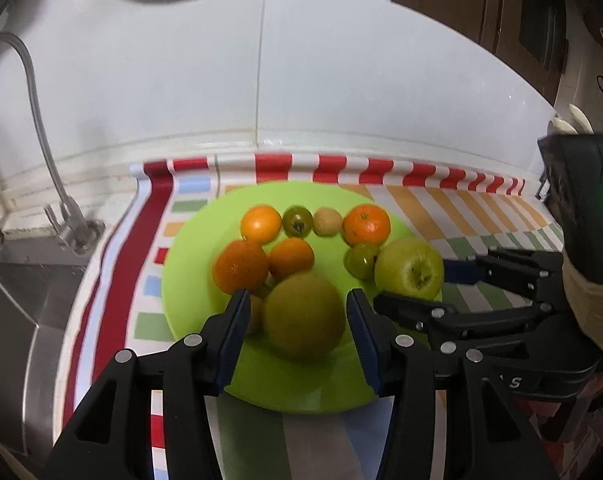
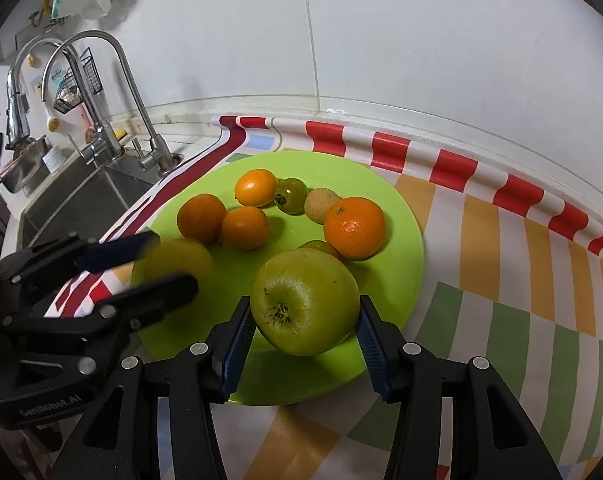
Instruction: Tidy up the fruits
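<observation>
On the green plate [image 2: 401, 216] that gathers your fruit, your right gripper [image 2: 303, 332] is clamped on the green apple [image 2: 305, 300] while your left gripper [image 1: 297, 316] brackets the brownish pear [image 1: 303, 314], contact unclear, apparently for placing beside the oranges [image 2: 355, 227].

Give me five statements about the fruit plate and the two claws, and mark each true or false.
1. All the fruit sits on a green plate. True.
2. The right claw frames a green apple. True.
3. The left claw frames an orange tangerine. False: a big brownish-green fruit is between its fingers.
4. The sink lies on the right of the plate in the right wrist view. False: it lies on the left.
5. The plate rests on a striped cloth. True.
</observation>
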`<state>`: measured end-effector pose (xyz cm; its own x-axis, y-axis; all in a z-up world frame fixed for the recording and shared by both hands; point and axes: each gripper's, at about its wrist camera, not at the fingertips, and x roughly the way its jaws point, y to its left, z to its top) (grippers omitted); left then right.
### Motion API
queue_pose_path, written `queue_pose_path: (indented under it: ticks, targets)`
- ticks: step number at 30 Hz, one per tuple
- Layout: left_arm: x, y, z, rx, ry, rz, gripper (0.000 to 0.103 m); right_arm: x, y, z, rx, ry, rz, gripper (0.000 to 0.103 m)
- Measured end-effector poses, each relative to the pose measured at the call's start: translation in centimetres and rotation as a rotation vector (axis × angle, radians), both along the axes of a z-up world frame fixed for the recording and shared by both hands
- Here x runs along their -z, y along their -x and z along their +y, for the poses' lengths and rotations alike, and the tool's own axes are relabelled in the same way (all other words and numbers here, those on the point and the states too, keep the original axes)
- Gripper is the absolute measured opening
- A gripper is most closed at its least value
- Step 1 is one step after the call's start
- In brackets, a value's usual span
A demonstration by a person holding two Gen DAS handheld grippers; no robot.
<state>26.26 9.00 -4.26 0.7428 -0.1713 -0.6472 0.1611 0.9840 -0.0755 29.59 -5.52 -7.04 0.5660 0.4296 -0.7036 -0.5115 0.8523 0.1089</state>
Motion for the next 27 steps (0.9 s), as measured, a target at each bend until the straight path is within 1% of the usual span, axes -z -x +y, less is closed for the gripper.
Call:
queue_pose_path:
  ticks: [3, 5, 8, 12, 14, 17, 20, 22, 27]
  targets:
    - [-0.7, 0.4, 0.2, -0.018, -0.013, -0.019, 0.050, 0.1, 0.0, -0.1, 0.006, -0.004, 0.025, 0.051]
    - [-1.1, 0.8, 0.3, -0.032, -0.026, -0.028, 0.050, 0.0, 0.4, -0.2, 0.007, -0.011, 0.023, 0.052]
    - [-1.9, 1.7, 0.6, -0.063, -0.033, -0.049, 0.051, -0.5, 0.9, -0.5, 0.018, -0.017, -0.014, 0.058]
    - [-2.8, 3.0, 1.2, -0.098, -0.025, -0.067, 0.055, -2.1, 2.0, -0.9, 0.032, -0.025, -0.062, 0.059]
    - [-3.3, 3.8, 1.3, -0.117, -0.026, -0.078, 0.055, -3.2, 3.1, -1.2, 0.038, -0.023, -0.101, 0.061]
    - [-4.1, 5.1, 1.0, -0.135, -0.028, -0.092, 0.059, -4.7, 5.2, -1.9, 0.070, -0.021, -0.169, 0.070]
    - [-4.9, 6.8, 0.6, -0.147, -0.017, -0.099, 0.063, -6.0, 7.8, -3.2, 0.105, -0.022, -0.225, 0.072]
    - [-5.4, 8.3, 0.2, -0.147, -0.007, -0.112, 0.067, -6.5, 9.3, -4.0, 0.129, -0.026, -0.240, 0.074]
    - [-6.5, 11.9, -1.2, -0.148, -0.007, -0.129, 0.076, -7.6, 13.7, -6.9, 0.235, -0.054, -0.263, 0.084]
